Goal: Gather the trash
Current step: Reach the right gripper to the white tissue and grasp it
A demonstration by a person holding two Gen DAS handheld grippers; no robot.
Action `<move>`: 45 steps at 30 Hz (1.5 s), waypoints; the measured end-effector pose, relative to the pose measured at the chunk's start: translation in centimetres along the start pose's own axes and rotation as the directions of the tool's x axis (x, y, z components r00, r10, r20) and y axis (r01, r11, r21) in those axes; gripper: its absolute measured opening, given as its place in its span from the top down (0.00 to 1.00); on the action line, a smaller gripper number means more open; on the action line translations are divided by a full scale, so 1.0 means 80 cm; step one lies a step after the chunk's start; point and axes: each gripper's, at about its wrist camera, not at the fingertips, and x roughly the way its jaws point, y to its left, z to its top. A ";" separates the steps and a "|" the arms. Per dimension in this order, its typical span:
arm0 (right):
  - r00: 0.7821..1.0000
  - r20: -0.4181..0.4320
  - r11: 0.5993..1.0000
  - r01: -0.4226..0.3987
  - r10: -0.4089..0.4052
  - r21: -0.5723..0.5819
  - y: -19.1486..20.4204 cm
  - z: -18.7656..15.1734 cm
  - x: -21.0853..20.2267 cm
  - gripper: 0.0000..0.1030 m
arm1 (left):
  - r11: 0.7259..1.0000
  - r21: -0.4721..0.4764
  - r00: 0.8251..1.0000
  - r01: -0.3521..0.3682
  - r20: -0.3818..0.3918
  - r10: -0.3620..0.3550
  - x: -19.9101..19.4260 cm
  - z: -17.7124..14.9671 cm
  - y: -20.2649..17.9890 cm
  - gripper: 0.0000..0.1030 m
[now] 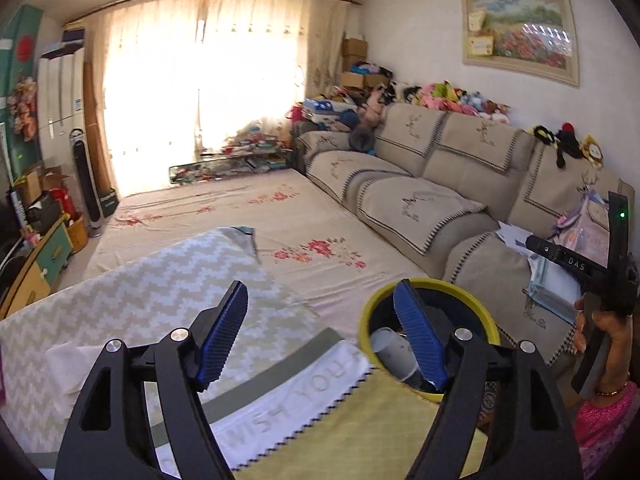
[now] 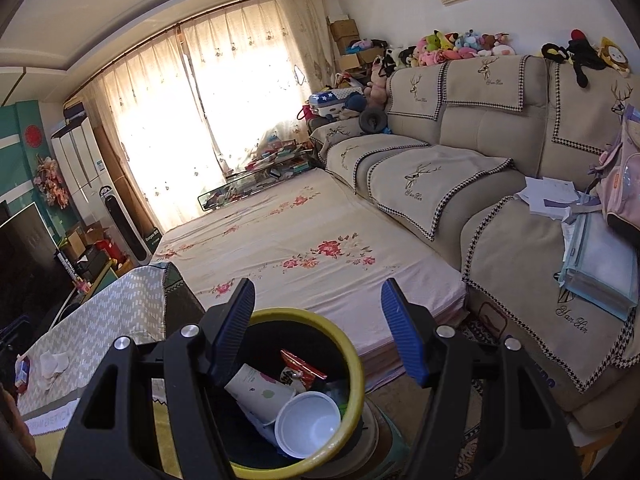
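A: Looking into the yellow-rimmed bin (image 2: pixel 344 432), what does the trash seem like to handle?

B: It seems light and easily crushed. The white bowl-like tub (image 2: pixel 308 424) looks like thin plastic, stiff at the rim but likely to buckle under a hard squeeze. The paper cup (image 2: pixel 256 390) lying on its side beside it probably dents just as easily, and the red snack wrapper (image 2: pixel 302 370) is limp and likely slick.

A: Where would one take hold?

B: For the tub and the cup, across the rim, one finger inside and one outside, seems safest. The wrapper wants a pinch on a crumpled fold.

A: Is anything left to collect?

B: On the zigzag-patterned cloth (image 2: pixel 104 320) to the left lies a crumpled white tissue (image 2: pixel 54 362), well apart from the bin. It looks soft and nearly weightless, so a gentle pinch at its middle should do. A small red-and-blue packet (image 2: pixel 22 372) sits at the cloth's far edge; whether it is trash cannot be told.

A: And the grippers?

B: The right gripper (image 2: pixel 318 328) hangs above the bin with its blue pads spread wide, holding nothing. The left gripper (image 1: pixel 320 336) is likewise wide open and empty, over the cloth with the bin (image 1: pixel 486 316) just behind its right finger.
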 end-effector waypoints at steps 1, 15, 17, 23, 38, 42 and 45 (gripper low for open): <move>1.000 -0.003 1.000 -0.008 0.008 -0.013 0.010 0.000 0.004 0.39 | 0.999 -0.012 0.999 -0.034 0.017 0.034 -0.013 -0.003 0.018 0.23; 0.968 -0.093 0.947 -0.247 0.232 -0.207 0.209 0.001 0.021 0.37 | 0.846 -0.326 0.891 -0.422 0.025 0.454 -0.161 -0.093 0.287 0.15; 0.946 -0.127 0.919 -0.320 0.298 -0.230 0.247 -0.001 0.022 0.36 | 0.809 -0.355 0.862 -0.469 0.018 0.507 -0.178 -0.111 0.317 0.14; 0.850 -0.282 0.790 -0.521 0.445 -0.325 0.385 -0.023 0.029 0.36 | 0.738 -0.428 0.823 -0.521 -0.022 0.568 -0.198 -0.144 0.369 0.14; 0.670 -0.610 0.523 -0.730 0.423 -0.440 0.637 -0.162 0.089 0.38 | 0.549 -0.578 0.703 -0.604 -0.061 0.709 -0.263 -0.161 0.385 0.13; 0.661 -0.636 0.513 -0.735 0.398 -0.443 0.661 -0.181 0.110 0.38 | 0.542 -0.562 0.690 -0.625 -0.074 0.720 -0.257 -0.159 0.382 0.13; 0.677 -0.629 0.520 -0.720 0.381 -0.460 0.671 -0.190 0.123 0.39 | 0.540 -0.560 0.689 -0.628 -0.079 0.720 -0.255 -0.159 0.379 0.13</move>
